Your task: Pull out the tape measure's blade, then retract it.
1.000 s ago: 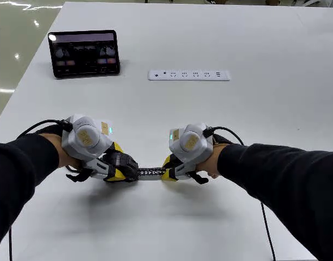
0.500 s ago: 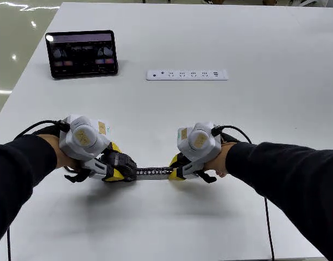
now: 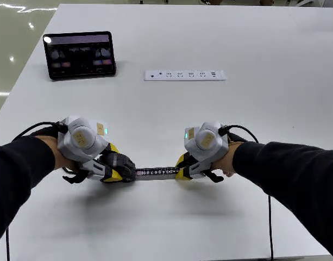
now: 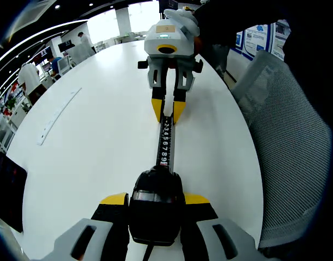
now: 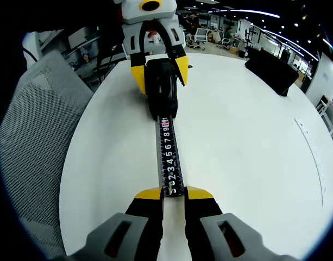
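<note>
Left gripper [image 3: 116, 163]: held in a hand with a black sleeve, jaws clamped on the black tape measure case [image 3: 120, 165], one yellow tip on each side of it. The case sits low on the white counter [image 3: 220, 38]. In the left gripper view it takes up the whole gap between the jaws, mouth facing forward, away from the gripper.

Blade [image 3: 155, 172]: partly out, running straight ahead from the case mouth, flat and close to the counter, with printed numbers readable in both gripper views. It spans the gap between the two grippers.

Right gripper [image 3: 182, 169]: also hand-held with a black sleeve, pointing back at the left gripper, tips facing tips. The jaws are nearly together, pinching the free end of the blade between the yellow tips. In the right gripper view the blade leads straight forward from the jaws to the case.

A black cable [image 3: 266, 217] trails back from the right gripper toward the person.

Beyond the left gripper, well apart, a dark tablet [image 3: 79, 53] stands propped with its screen lit. A white power strip [image 3: 184, 75] lies flat well beyond the gap between the grippers. A grey mesh chair back [image 4: 286, 152] sits off the counter edge behind the grippers.
</note>
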Motion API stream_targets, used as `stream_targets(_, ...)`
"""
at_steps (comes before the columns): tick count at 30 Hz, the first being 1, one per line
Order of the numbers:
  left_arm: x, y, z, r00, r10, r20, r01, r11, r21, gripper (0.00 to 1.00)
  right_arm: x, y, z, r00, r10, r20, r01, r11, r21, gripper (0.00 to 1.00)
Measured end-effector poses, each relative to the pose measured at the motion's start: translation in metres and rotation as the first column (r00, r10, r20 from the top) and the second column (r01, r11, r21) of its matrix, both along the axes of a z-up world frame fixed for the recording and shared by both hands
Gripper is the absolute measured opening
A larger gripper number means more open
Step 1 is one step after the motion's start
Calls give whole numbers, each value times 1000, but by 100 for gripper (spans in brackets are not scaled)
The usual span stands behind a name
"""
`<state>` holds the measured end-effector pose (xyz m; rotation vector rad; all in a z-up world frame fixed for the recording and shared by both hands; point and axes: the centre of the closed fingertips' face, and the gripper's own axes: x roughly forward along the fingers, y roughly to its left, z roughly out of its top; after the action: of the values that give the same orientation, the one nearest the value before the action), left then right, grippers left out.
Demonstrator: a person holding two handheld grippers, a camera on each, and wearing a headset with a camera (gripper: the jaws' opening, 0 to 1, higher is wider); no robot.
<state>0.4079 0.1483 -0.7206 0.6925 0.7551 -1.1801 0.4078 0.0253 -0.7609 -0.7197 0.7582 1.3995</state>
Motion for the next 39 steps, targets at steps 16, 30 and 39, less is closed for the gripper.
stream_targets(16,-3,-1,2,1000,5,0,-5,1000,1,32,0,-18,0,1000,-11,-2,11,1000,-4,9)
stream_targets(30,-1,-1,1,1000,8,4,-8,1000,0,32,0,-27,1,999,-32,-10,32,999,12,9)
stream_targets(39,1,1,0,1000,13,7,-13,1000,5,32,0,-31,2,999,-34,-11,34,999,9,9)
